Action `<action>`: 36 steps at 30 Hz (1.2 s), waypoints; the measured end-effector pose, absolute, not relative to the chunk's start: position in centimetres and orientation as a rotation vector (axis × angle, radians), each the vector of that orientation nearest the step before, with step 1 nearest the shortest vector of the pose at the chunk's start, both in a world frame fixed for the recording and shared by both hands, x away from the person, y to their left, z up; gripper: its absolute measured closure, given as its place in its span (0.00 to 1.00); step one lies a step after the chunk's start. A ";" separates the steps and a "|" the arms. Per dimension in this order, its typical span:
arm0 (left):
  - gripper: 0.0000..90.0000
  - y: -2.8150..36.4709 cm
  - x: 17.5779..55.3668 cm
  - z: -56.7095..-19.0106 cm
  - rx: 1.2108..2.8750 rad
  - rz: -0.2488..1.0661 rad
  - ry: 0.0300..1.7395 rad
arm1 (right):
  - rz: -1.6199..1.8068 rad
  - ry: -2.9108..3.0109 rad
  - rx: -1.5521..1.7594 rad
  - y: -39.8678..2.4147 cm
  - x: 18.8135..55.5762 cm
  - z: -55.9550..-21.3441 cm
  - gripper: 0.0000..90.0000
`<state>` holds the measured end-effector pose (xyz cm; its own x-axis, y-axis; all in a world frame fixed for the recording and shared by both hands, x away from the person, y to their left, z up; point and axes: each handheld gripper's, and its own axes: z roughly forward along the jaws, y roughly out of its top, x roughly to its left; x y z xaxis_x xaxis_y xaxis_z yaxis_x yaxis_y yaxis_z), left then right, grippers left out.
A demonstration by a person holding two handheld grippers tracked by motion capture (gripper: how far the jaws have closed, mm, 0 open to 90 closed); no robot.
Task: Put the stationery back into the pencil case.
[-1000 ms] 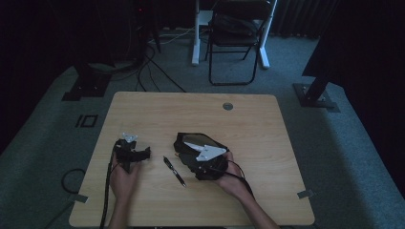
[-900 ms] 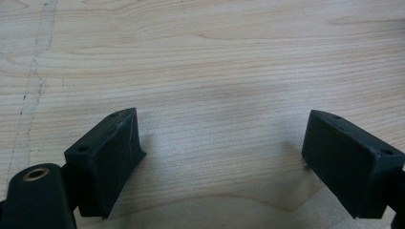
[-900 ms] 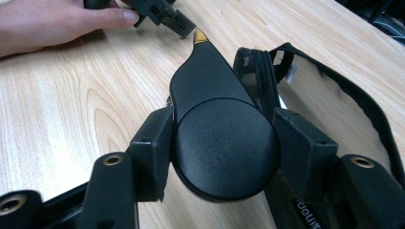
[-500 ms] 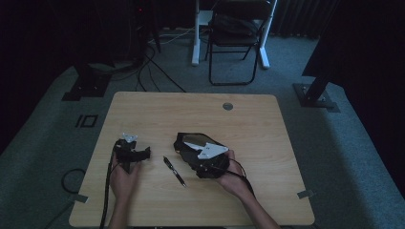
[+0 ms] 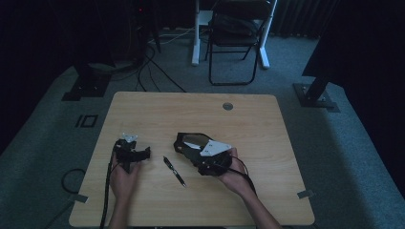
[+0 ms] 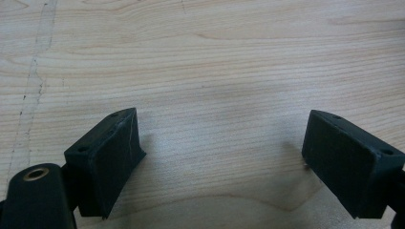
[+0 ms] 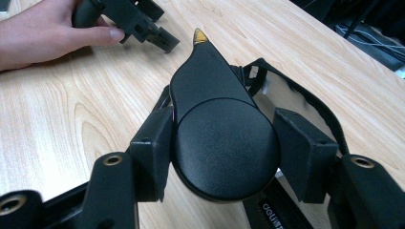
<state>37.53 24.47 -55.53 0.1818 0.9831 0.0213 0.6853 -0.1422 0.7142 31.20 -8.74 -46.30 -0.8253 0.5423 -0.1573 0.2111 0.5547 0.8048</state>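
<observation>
So the right gripper (image 7: 222,148) has its jaws clamped on the round end of a black case (image 7: 217,129) — teardrop shaped, tapering to a small yellow tip. Its long axis runs straight out away from the jaws, with the tip aimed at the left hand (image 7: 45,31). From the high view, the case (image 5: 188,142) sits near the middle of the table (image 5: 267,129), pointing left. The right hand (image 5: 234,174) lies low on the wood, forearm angled in from the bottom edge. The left gripper (image 6: 222,164) has its jaws wide apart over bare wood — gripping nothing. A pen (image 5: 174,170) lies between the two grippers.
</observation>
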 end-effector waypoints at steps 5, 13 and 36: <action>0.15 24.5 37.5 -55.5 1.896 0.681 1.563 | 1.168 2.398 0.613 -8.9 31.3 -46.2 0.46; 0.15 24.5 37.5 -55.5 1.896 0.681 1.563 | 1.170 2.379 0.622 -9.1 31.6 -45.8 0.46; 0.15 24.5 37.5 -55.5 1.897 0.680 1.563 | 1.172 2.341 0.668 -9.8 33.2 -45.2 0.46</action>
